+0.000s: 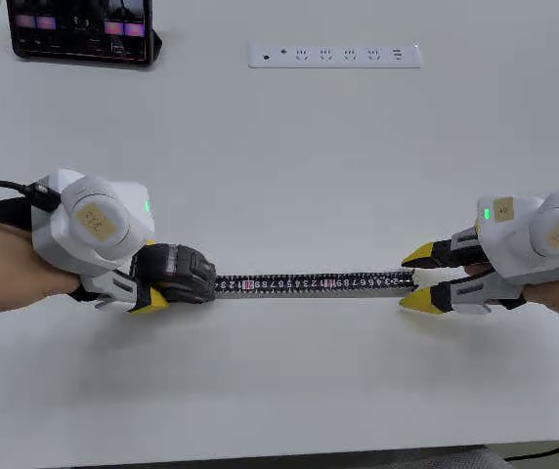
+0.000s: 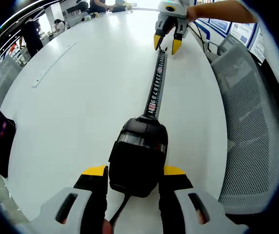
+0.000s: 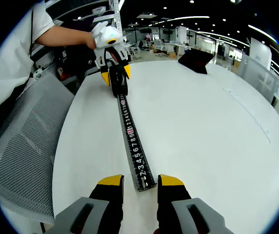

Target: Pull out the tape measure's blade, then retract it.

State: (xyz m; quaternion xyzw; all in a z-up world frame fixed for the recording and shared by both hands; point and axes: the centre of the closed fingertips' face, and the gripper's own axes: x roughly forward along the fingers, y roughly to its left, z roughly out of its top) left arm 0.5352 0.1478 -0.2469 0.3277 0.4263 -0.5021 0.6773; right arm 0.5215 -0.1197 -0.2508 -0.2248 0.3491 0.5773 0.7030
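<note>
Lying on the table [image 1: 289, 156], the tape measure [image 1: 174, 273] sits at nine o'clock, clamped in the left gripper [image 2: 134, 171]; its blade [image 1: 309, 284] stretches toward three o'clock, tip between the right gripper's [image 1: 418, 279] parted jaws.

A big white desk [image 1: 358, 176] is shining in the bright light. A white power strip [image 1: 334, 55] and a dark screen [image 1: 82, 29] with pink patches are sitting near its far edge. A grey mesh chair [image 2: 249, 122] is standing right beside the desk, long lights [image 3: 178, 18] are glowing on the dark ceiling, and people [image 2: 32, 34] are standing far off at the back.
</note>
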